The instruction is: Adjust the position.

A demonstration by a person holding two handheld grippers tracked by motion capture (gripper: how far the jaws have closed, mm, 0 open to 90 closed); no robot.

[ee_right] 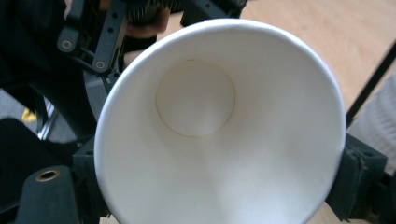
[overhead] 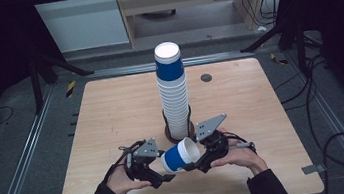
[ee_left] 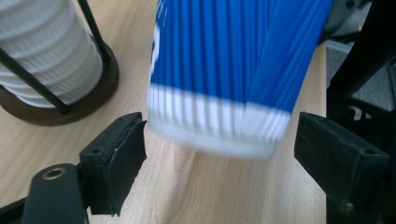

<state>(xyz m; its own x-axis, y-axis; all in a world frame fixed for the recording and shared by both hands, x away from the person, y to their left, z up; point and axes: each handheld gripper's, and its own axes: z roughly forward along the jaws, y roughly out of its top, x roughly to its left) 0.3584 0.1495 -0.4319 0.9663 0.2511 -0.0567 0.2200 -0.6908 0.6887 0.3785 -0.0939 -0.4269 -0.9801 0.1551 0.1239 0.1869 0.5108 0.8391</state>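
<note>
A blue ribbed paper cup (overhead: 180, 156) with a white inside lies on its side above the table's near middle, between both grippers. My right gripper (overhead: 196, 164) is shut on its wide mouth end; in the right gripper view the pads press the rim of the cup (ee_right: 210, 140) from both sides of my right gripper (ee_right: 219, 186). My left gripper (overhead: 163, 176) stands open around the base of the cup (ee_left: 219, 60), with a small gap at each pad (ee_left: 121, 154). Just behind, a tall stack of white cups (overhead: 174, 96) topped by a blue one stands in a dark wire holder (overhead: 170, 135).
The wooden table (overhead: 112, 115) has a small black round insert (overhead: 206, 78) at the back right. The stack (ee_left: 42, 60) and its holder base (ee_left: 88, 100) stand close to my left jaw. Metal rails and cables run along the floor on both sides.
</note>
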